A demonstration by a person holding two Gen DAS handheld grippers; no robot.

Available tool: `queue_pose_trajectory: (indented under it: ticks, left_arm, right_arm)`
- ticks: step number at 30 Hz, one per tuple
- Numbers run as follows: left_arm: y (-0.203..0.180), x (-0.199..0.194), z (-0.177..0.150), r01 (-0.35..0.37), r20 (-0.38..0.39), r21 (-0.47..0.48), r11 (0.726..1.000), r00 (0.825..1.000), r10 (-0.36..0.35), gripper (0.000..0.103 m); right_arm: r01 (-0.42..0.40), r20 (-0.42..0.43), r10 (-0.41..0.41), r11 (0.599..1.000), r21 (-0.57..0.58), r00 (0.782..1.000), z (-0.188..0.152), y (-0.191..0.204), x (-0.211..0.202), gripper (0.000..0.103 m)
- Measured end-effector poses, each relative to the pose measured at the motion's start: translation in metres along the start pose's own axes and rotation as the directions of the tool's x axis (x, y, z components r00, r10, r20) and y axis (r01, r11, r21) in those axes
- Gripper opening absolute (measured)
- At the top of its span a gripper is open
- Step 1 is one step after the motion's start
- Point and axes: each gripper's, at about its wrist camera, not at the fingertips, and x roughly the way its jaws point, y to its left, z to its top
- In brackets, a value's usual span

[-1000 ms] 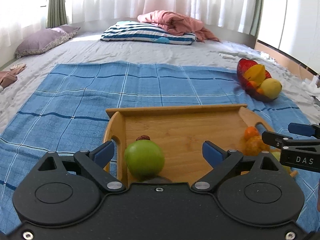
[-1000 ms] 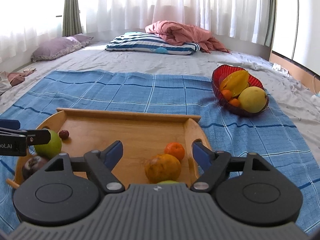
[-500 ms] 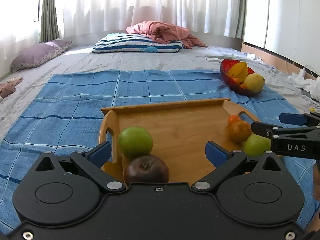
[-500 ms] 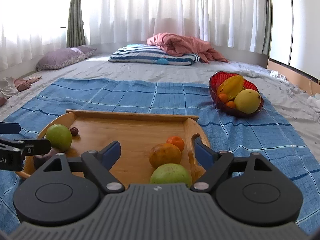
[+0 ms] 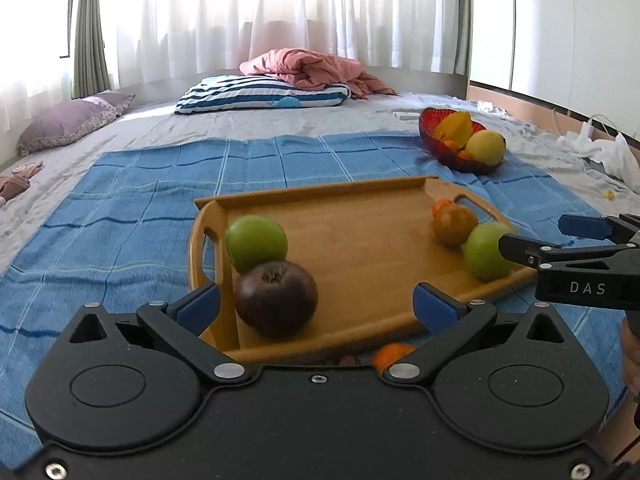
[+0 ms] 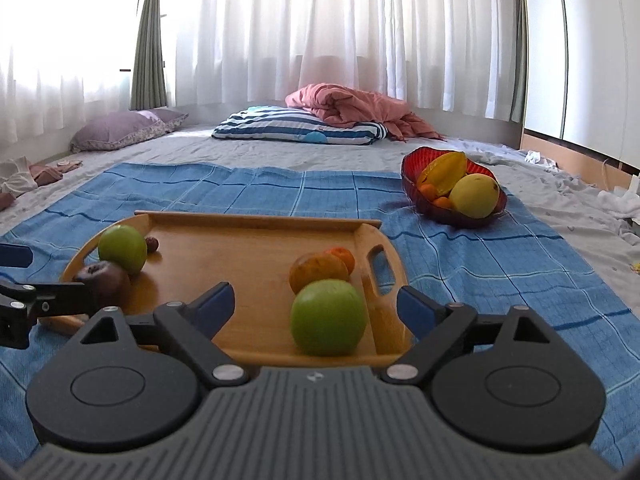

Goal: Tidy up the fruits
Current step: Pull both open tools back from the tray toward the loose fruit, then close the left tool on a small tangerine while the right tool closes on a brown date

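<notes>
A wooden tray (image 5: 360,248) lies on the blue checked cloth. At its left end sit a green apple (image 5: 256,244) and a dark purple fruit (image 5: 276,300). At its right end sit another green apple (image 6: 328,316), a brownish orange fruit (image 6: 318,270) and a small orange (image 6: 342,258). My left gripper (image 5: 316,306) is open wide at the tray's near left corner, the dark fruit just ahead between its fingers, untouched. My right gripper (image 6: 316,305) has its jaws opening, with the green apple ahead between them and no pad on it.
A red bowl (image 6: 452,184) with a starfruit, a yellow fruit and small oranges stands on the cloth at the far right. A loose orange (image 5: 394,354) lies just before the tray's near rim. Pillows and a pink blanket lie far back.
Both grippers have drawn back from the tray's ends, so more of the tray and fruit shows. Their jaws stand a little wider than before.
</notes>
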Motion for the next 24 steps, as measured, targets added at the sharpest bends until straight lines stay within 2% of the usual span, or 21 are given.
queue_pose_trajectory:
  ticks: [5, 14, 24]
  left_arm:
    - [-0.003, 0.002, -0.017, 0.003, -0.017, -0.019, 1.0, 1.0, -0.003, 0.103]
    - [-0.013, 0.002, -0.041, 0.0, -0.025, -0.011, 1.0, 1.0, 0.0, 0.103]
    - [-0.018, -0.003, -0.056, 0.02, -0.042, -0.018, 1.0, 0.999, -0.02, 0.103]
  right_arm:
    - [-0.05, -0.005, 0.05, 0.999, 0.001, 0.999, -0.013, 0.0, -0.006, 0.095]
    - [-0.062, -0.005, 0.061, 0.998, -0.033, 0.998, -0.036, 0.009, -0.013, 0.095]
    - [-0.073, 0.004, 0.073, 0.996, -0.049, 0.997, -0.057, 0.018, -0.024, 0.089]
